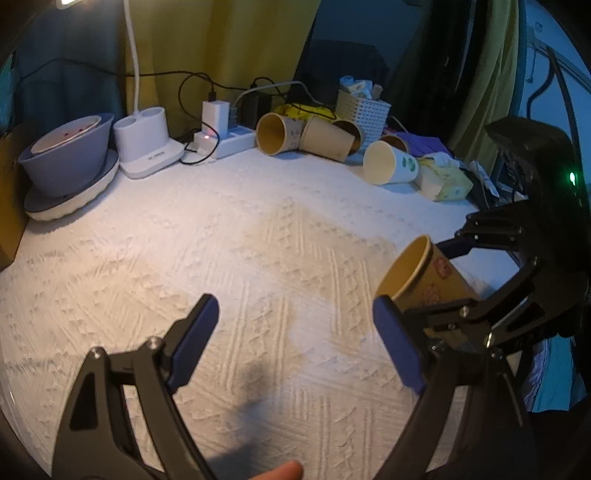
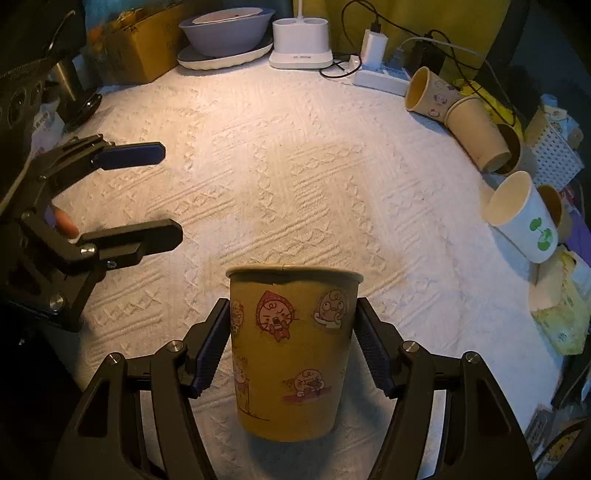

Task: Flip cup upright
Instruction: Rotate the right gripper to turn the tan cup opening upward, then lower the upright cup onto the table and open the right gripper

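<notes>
A tan paper cup with cartoon stickers [image 2: 291, 350] sits between my right gripper's [image 2: 291, 350] blue pads, which press its two sides. It is lifted off the white textured cloth [image 2: 295, 166], mouth pointing away from the camera. In the left wrist view the same cup [image 1: 421, 273] shows at the right, tilted with its mouth up and to the left, held by the right gripper [image 1: 465, 273]. My left gripper [image 1: 295, 325] is open and empty above the cloth; it also shows in the right wrist view [image 2: 166, 195] at the left.
Several paper cups [image 2: 476, 129] lie on their sides at the back right, one white with green prints [image 2: 524, 218]. A white basket [image 1: 364, 110], tissue pack [image 1: 445, 181], power strip [image 2: 380, 79], lamp base [image 2: 301, 42], purple bowl [image 2: 225, 27] on a plate and cardboard box [image 2: 140, 48] line the edges.
</notes>
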The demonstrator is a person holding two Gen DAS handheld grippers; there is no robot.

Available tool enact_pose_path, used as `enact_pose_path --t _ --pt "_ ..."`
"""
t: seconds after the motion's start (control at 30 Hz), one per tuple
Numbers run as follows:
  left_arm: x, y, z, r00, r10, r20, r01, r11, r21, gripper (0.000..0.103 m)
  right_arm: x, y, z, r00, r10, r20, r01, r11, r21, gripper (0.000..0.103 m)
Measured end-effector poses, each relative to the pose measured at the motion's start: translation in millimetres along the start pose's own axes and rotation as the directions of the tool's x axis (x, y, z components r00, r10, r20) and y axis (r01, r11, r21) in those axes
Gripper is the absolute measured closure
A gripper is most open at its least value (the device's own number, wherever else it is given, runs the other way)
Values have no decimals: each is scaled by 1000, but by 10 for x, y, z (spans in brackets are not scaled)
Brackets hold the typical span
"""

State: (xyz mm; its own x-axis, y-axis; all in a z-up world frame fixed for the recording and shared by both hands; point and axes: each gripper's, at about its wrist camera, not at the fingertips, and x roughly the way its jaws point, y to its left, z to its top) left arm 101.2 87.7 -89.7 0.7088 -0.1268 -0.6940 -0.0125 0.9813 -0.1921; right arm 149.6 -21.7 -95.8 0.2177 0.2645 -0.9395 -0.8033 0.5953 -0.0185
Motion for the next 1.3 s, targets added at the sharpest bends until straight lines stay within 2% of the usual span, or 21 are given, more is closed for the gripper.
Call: enact_pose_path --t 0.2,0.37,0.53,1.03,1.3 --pt "1 5 15 1000 9 0 -9 1000 -6 17 -140 -158 26 994 -19 110 10 996 87 35" --pt "-24 -31 17 1000 19 4 -19 1000 -7 17 -277 -316 -1 965 -56 254 9 983 183 35" --pt "-36 -83 11 1000 23 5 -23 1000 -6 17 -276 -385 -85 946 -72 316 -7 970 242 35" --pt "-133 -376 -47 1000 10 10 -10 1000 30 17 -417 -191 -494 925 -147 351 47 959 280 35" --pt "-261 -433 -101 1000 21 20 -22 1000 20 17 -398 -72 -590 909 -196 368 91 955 284 35"
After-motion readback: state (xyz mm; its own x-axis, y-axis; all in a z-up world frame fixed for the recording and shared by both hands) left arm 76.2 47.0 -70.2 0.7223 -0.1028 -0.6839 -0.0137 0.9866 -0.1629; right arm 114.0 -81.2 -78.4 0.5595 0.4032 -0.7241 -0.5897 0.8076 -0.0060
